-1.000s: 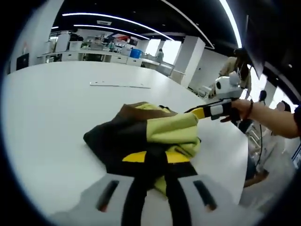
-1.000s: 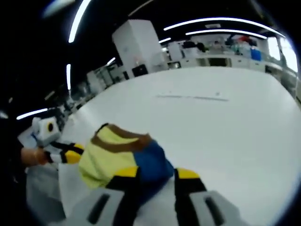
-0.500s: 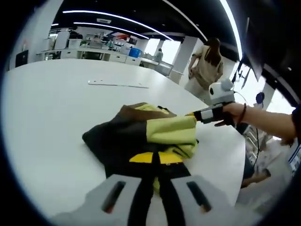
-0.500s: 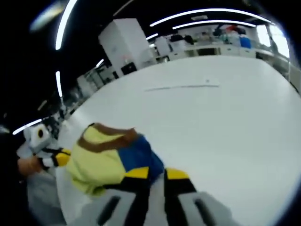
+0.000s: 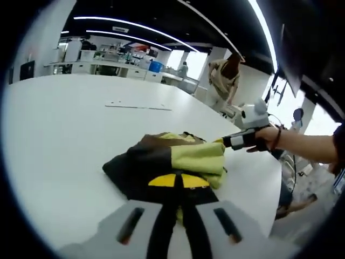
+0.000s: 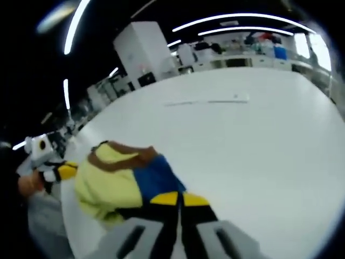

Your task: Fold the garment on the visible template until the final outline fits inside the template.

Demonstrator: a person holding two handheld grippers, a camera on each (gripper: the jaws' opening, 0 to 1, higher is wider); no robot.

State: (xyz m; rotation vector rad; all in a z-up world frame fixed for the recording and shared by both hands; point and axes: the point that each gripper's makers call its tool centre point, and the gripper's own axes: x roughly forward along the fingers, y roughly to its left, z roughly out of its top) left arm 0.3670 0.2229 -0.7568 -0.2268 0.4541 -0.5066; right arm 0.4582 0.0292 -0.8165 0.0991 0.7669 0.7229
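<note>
The garment [image 5: 172,159] lies bunched on the white table [image 5: 59,140], showing dark, brown and yellow-green panels. My left gripper [image 5: 178,182] is at its near edge, jaws shut with fabric between the yellow tips. On the garment's far right edge sits my right gripper [image 5: 229,142], held by a hand. In the right gripper view the garment [image 6: 116,181] shows yellow-green, brown and blue. My right gripper [image 6: 179,199] has its jaws shut at the blue edge. The left gripper [image 6: 63,171] touches the garment's left side there.
A thin pale line mark [image 5: 137,106] lies flat farther out on the table, also the line mark [image 6: 207,101]. The table edge [image 5: 269,189] drops off at the right. A person [image 5: 226,73] stands beyond it. Desks and shelves line the far wall.
Both grippers' jaws have come together from apart to shut at the garment's edges. The bundle has been drawn a little flatter. The person in the background has walked left.
</note>
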